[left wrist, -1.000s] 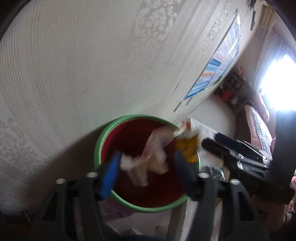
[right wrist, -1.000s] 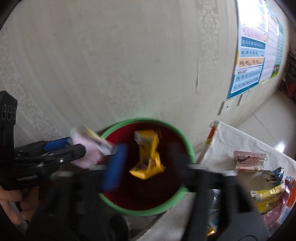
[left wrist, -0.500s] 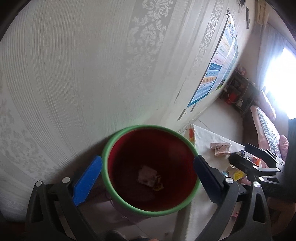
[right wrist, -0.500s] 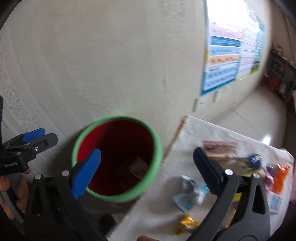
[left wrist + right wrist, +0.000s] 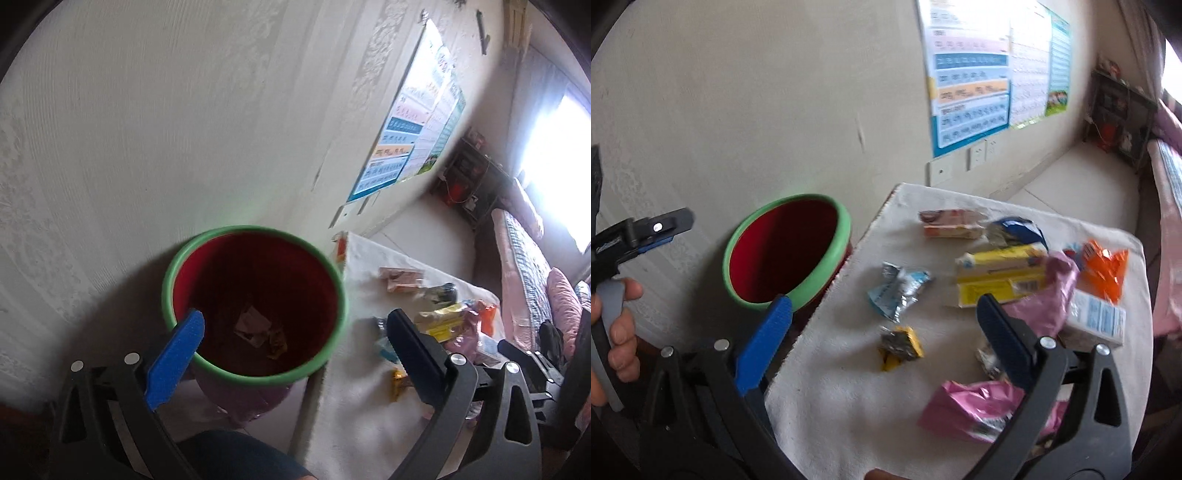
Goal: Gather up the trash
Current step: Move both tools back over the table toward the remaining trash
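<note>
A red bin with a green rim (image 5: 255, 374) stands by the wall, left of the table; it also shows in the right wrist view (image 5: 820, 280). Wrappers (image 5: 255, 326) lie at its bottom. My left gripper (image 5: 295, 343) is open and empty above the bin. My right gripper (image 5: 884, 326) is open and empty above the white-clothed table (image 5: 849, 406). Below it lie a small yellow wrapper (image 5: 899, 347), a silver-blue wrapper (image 5: 897, 291), a yellow box (image 5: 1001, 275) and a pink packet (image 5: 975, 410).
Further trash lies on the table: an orange wrapper (image 5: 1102, 267), a white carton (image 5: 1097, 321), a pink-and-white box (image 5: 949, 223). A wall with a poster (image 5: 971, 107) stands behind. A bed (image 5: 524, 258) lies to the right.
Both grippers opened and dropped their wrappers into the bin. The right gripper then swung right, from over the bin to over the table. The left gripper drew back a little.
</note>
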The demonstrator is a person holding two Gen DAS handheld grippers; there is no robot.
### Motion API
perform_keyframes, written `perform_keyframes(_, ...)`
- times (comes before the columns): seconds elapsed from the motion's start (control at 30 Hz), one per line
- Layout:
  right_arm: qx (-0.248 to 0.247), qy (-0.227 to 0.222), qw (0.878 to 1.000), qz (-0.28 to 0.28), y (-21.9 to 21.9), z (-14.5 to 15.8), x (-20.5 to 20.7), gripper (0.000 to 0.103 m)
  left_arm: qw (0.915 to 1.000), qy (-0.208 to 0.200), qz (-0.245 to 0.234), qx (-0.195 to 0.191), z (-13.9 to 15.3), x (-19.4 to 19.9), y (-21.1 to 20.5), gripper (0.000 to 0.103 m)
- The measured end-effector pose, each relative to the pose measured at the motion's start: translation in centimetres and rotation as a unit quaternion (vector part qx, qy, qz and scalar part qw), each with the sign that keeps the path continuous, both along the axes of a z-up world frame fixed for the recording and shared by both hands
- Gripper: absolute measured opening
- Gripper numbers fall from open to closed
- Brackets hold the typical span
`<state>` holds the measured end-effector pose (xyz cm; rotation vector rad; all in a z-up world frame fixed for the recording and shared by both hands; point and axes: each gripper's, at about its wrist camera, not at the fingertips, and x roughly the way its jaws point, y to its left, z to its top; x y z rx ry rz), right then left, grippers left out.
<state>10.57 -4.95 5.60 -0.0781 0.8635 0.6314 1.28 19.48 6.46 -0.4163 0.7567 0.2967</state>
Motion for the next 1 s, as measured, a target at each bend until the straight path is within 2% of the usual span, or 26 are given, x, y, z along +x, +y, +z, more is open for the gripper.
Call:
perform_keyframes(0.2,0.007,-0.014,1.000,-0.022,-4.0,1.0,-0.5,0.098,0.9997,-0.003,-0.026,0.000,0.7,-0.3,-3.3,0.095)
perform_keyframes(0.53,-0.003,-0.031,0.996,-0.088,-12.8,1.8,0.2,0.098,0.9946,-0.002,-0.104,-0.008,0.2,1.6,-9.8,0.095)
perform_keyframes(0.8,-0.019,-0.036,0.990,-0.138,-18.1,1.2,1.0,0.098,0.9889,-0.003,-0.147,-0.021,-0.4,3.7,-13.4,0.095)
perform_keyframes(1.0,-0.029,-0.030,0.987,-0.158,-20.2,0.2,1.1,0.098,0.9860,0.002,-0.165,-0.022,-0.8,4.3,-14.6,0.095)
